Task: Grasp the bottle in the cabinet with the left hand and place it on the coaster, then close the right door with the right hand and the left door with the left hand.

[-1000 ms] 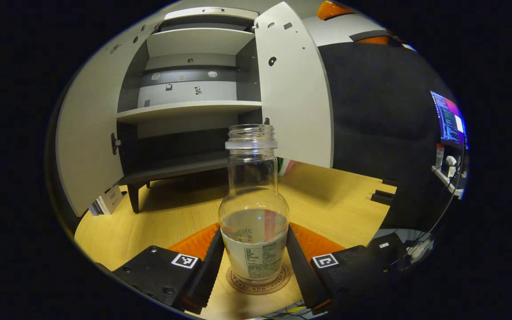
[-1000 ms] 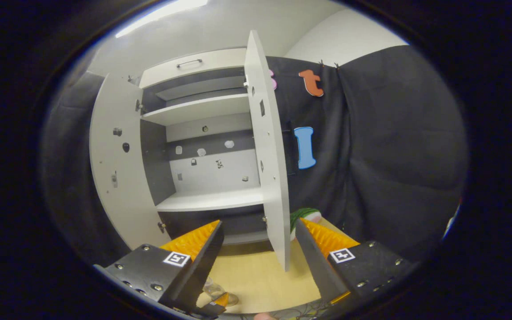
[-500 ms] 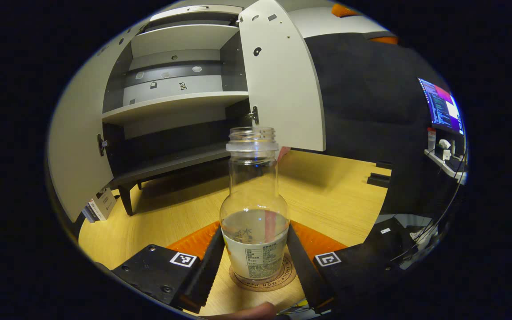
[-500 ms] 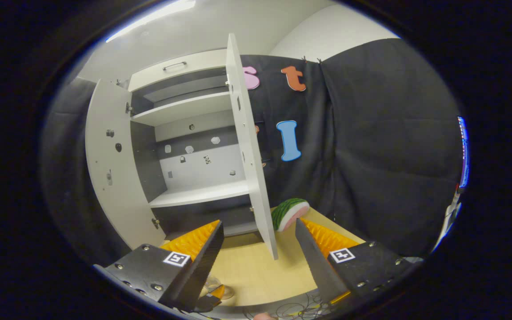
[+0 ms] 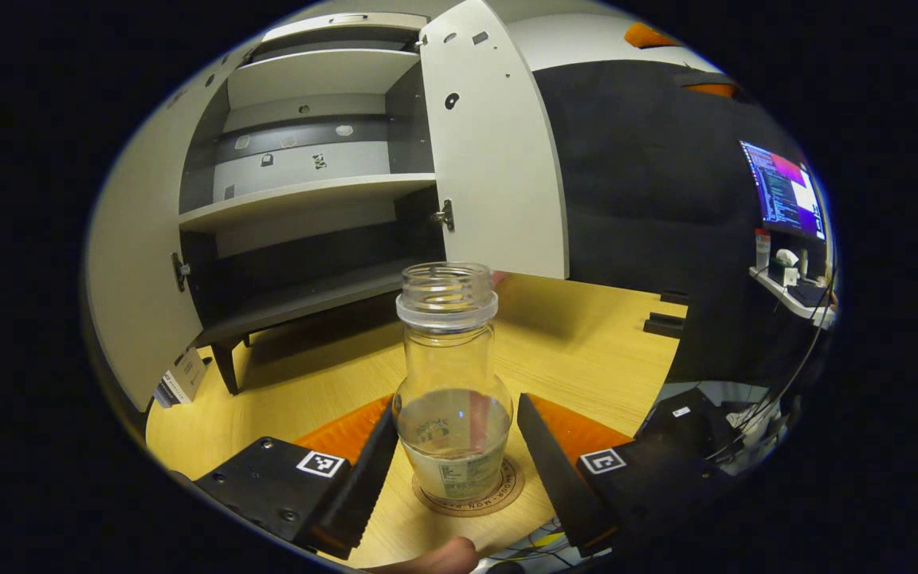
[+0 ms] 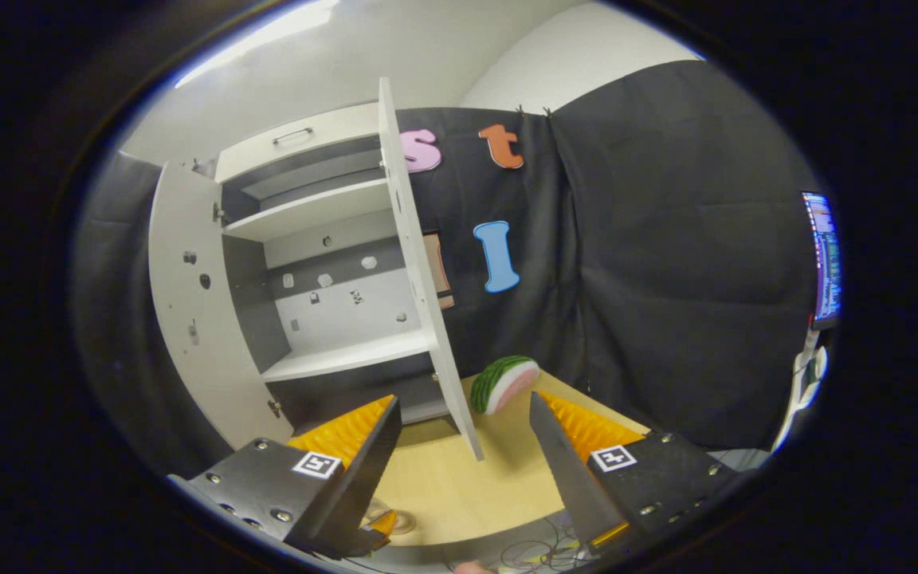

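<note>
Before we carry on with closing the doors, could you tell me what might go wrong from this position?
1. The uncapped bottle stands on the coaster between the open left gripper's fingers; a sideways pull-out could tip it and spill the liquid.
2. The right door stands wide open near the watermelon slice; the right gripper, open and not yet on the door, might brush the slice when reaching.

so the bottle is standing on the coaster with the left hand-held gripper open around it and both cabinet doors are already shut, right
Not quite: the doors are not shut. The left gripper view shows the right door and the left door both swung open. The rest holds: the bottle stands upright on the coaster, with the left hand-held gripper open around it, fingers apart from the glass.
</note>
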A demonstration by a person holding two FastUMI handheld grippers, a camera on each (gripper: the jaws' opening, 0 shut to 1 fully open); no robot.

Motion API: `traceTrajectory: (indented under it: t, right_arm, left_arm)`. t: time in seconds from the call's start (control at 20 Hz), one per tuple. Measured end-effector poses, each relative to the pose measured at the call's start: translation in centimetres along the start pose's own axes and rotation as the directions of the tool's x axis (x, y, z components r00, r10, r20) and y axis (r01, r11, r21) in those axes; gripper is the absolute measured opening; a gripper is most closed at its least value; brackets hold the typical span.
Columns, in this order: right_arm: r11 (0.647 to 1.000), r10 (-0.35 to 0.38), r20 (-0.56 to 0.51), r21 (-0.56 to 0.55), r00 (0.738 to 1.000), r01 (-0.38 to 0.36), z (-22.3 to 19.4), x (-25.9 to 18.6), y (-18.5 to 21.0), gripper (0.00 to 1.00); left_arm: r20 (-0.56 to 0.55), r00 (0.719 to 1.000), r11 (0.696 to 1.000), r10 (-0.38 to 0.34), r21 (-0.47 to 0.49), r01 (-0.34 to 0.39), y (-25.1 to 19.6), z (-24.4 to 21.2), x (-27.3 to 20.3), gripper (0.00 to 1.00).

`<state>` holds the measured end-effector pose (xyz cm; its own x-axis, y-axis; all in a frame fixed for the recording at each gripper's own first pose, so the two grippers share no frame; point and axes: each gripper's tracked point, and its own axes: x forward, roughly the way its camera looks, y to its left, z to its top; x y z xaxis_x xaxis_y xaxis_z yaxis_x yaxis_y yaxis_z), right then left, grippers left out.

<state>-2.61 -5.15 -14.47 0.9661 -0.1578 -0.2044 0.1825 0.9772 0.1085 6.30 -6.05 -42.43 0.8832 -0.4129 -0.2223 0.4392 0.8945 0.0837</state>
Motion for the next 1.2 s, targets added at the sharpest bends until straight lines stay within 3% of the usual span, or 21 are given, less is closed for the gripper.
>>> traceTrajectory:
  t: [0.3, 0.45, 0.65, 0.95, 1.2]
  right_arm:
    - [0.999, -0.033, 0.015, -0.025, 0.999, 0.033, 1.0, -0.1, -1.6, 0.99]
    - [1.0, -0.015, 0.055, -0.021, 0.998, 0.016, 2.4, 0.4, -1.9, 0.98]
    - [0.999, -0.009, 0.093, -0.03, 0.996, 0.012, 4.1, 2.2, -3.4, 0.98]
    - [0.994, 0.058, 0.146, -0.099, 0.988, -0.044, 8.2, 7.7, -3.6, 0.98]
    - [0.98, 0.126, 0.152, -0.175, 0.98, -0.098, 12.8, 15.1, -3.5, 0.98]
  left_arm:
    - [0.034, 0.999, 1.0, 0.012, -0.014, -0.012, 0.4, 3.2, -1.4, 0.99]
    - [0.03, 1.0, 1.0, 0.002, -0.022, -0.001, 0.5, 5.5, -3.3, 0.99]
    - [0.145, 0.989, 0.998, 0.042, 0.043, -0.049, 2.1, 13.3, -6.8, 0.98]
    - [0.176, 0.982, 0.997, 0.068, -0.041, -0.062, 4.3, 24.1, -10.2, 0.98]
    - [0.277, 0.947, 0.986, 0.164, -0.03, -0.162, 9.5, 33.6, -13.0, 0.98]
